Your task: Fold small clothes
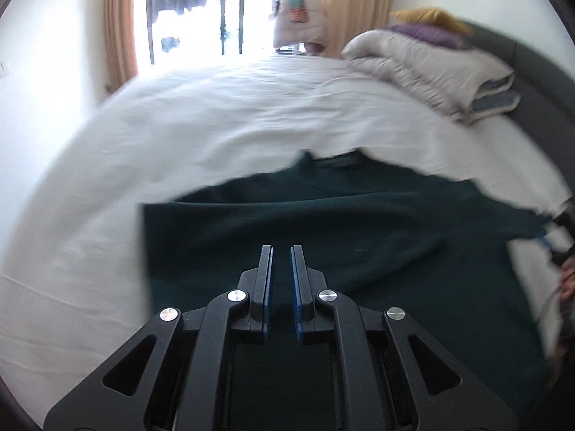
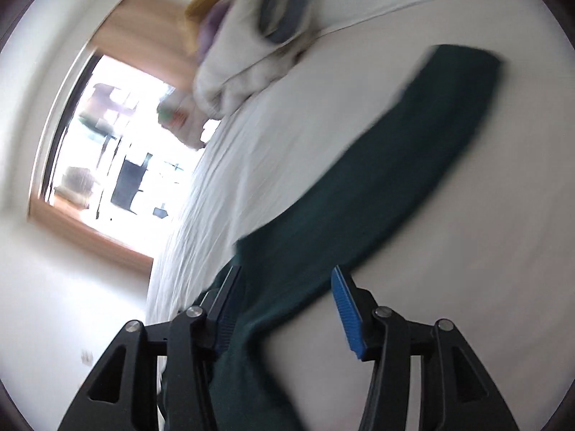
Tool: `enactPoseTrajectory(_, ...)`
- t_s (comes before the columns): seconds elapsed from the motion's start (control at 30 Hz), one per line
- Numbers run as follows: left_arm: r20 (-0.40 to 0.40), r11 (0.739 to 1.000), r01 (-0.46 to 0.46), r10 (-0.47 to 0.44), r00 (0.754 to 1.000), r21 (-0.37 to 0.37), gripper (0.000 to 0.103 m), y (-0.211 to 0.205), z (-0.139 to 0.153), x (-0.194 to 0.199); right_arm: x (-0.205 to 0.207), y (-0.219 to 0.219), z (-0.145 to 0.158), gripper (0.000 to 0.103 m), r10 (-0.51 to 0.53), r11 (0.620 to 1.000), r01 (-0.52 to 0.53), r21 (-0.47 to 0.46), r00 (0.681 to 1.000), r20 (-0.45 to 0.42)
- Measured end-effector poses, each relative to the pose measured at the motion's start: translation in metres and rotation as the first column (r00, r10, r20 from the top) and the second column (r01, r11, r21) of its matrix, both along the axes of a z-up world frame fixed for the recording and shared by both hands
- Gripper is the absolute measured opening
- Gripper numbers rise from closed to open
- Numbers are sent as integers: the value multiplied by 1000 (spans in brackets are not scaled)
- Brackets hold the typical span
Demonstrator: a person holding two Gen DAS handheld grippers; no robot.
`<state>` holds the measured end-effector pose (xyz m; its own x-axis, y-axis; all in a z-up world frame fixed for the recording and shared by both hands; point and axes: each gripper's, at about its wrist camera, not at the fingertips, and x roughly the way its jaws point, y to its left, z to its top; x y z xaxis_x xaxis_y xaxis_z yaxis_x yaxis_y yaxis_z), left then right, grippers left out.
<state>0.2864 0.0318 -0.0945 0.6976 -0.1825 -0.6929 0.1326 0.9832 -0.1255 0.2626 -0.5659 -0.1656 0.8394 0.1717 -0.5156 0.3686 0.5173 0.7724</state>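
Nearest in the left wrist view, the left claw (image 1: 281, 251) has its two black fingers drawn almost together, blue ribbed pads facing across a thin slit with nothing caught in it. It hangs over the dark green garment (image 1: 323, 222), a soft, matte knit lying mostly flat on the bed (image 1: 161, 136), its left edge straight and its far edge rumpled toward 12 o'clock.

In the right wrist view, the right claw (image 2: 287, 273) stands about half open. The same dark green garment (image 2: 377, 179) passes between its fingers as a long, blurred band running out toward 1 o'clock, lying against the left finger while the right blue pad (image 2: 346, 312) stands clear of it, so no pinch shows. A hand (image 1: 567, 282) shows at 3 o'clock in the left view, at the garment's right corner.

The bed's white sheet is smooth with fine creases. Farther off, toward 2 o'clock, a puffy pale quilt (image 1: 431, 68) is folded in thick layers, with purple and mustard cloth on top. Beyond it, peach curtains (image 1: 120, 25) hang beside a bright window (image 1: 230, 3).
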Motion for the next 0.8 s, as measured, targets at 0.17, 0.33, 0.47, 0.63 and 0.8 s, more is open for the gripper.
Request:
enactPoseTrajectory(0.17,-39,989,119,-123,992,-92,9,-65,-20,-21,-45,-75,-31,62,-194,971,196,134,981,-30)
enactPoseTrajectory(0.33,-121,970,179,-200,972,-163,9,-94,-53,-30,-36,-99,-49,61,-222,955,223,196,975,-26)
enactPoseTrajectory(0.47,-193,966,107,-154,969,-234,9,-87,-77,-27,-12,-113,-47,61,-198,967,202,158,979,-44)
enactPoseTrajectory(0.63,-203,944,79,-150,968,-320,9,-70,-91,-19,14,-128,-49,60,-221,959,221,177,975,-23)
enactPoseTrajectory(0.8,-200,934,75,-152,968,-348,9,-66,-94,-15,27,-128,-48,25,-190,970,194,150,981,-39)
